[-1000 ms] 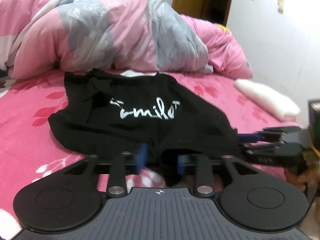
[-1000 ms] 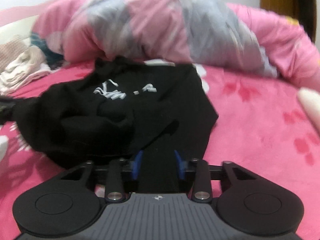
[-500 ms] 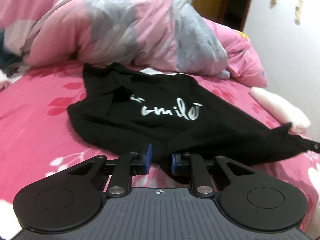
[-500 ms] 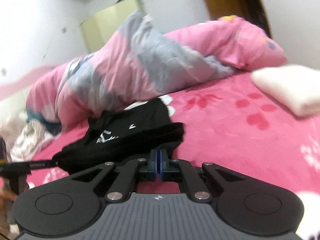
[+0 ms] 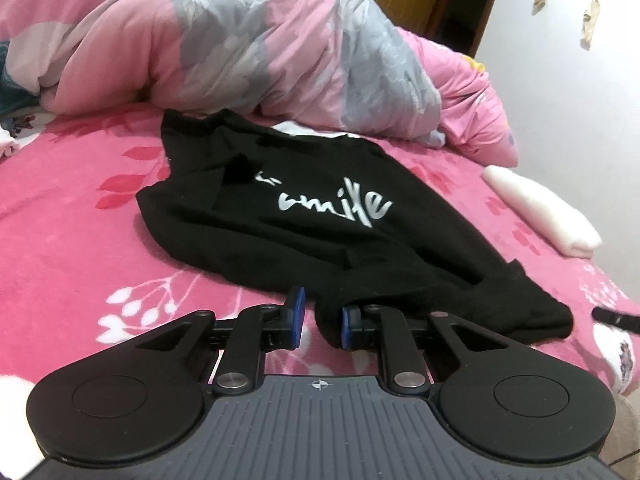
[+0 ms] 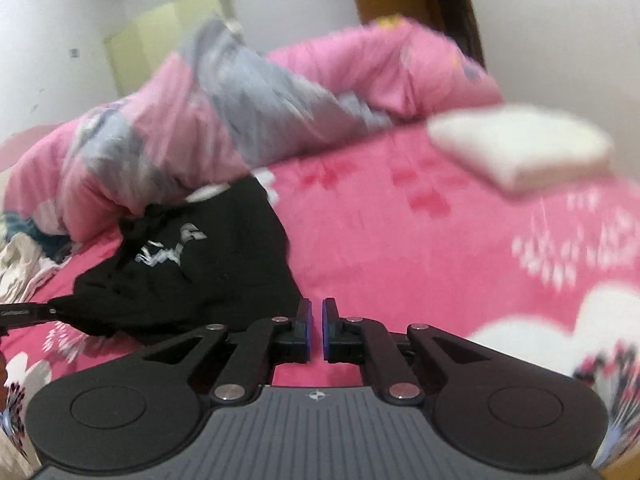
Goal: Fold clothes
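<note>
Claw-wise, the left claw (image 5: 319, 322) sits low at the near hem of the black shirt (image 5: 320, 232), pads spread a bit with a lump of the fabric sitting between them, touching the right-hand pad but not really squeezed, so I wouldn't call that a grip. Right claw (image 6: 317, 328) has its pads nearly pressed together with only a thin gap and nothing in it; it's off past the shirt's right edge, over bare pink bedsheet (image 6: 420, 248), and that view is smeary. If the left one lifts like this, my guess is the hem just slides out, or only one layer comes up and the rest stays put. Shirt itself is lying on the bed, printed side up with the "smile" lettering (image 5: 332, 204) showing, and it's bunched: the near right corner trails off in a rumpled tail and the far left sleeve area is doubled over on itself. Fold it in that state and the creases get locked in crooked. Soft bed doesn't help, since pressing down sinks everything. Further back there's a folded white cloth (image 5: 548, 216) off to the right, clear of the shirt, and the big pink and grey duvet (image 5: 248, 48) heaped right against the collar end, so a pull that way could snag the shirt under it.
</note>
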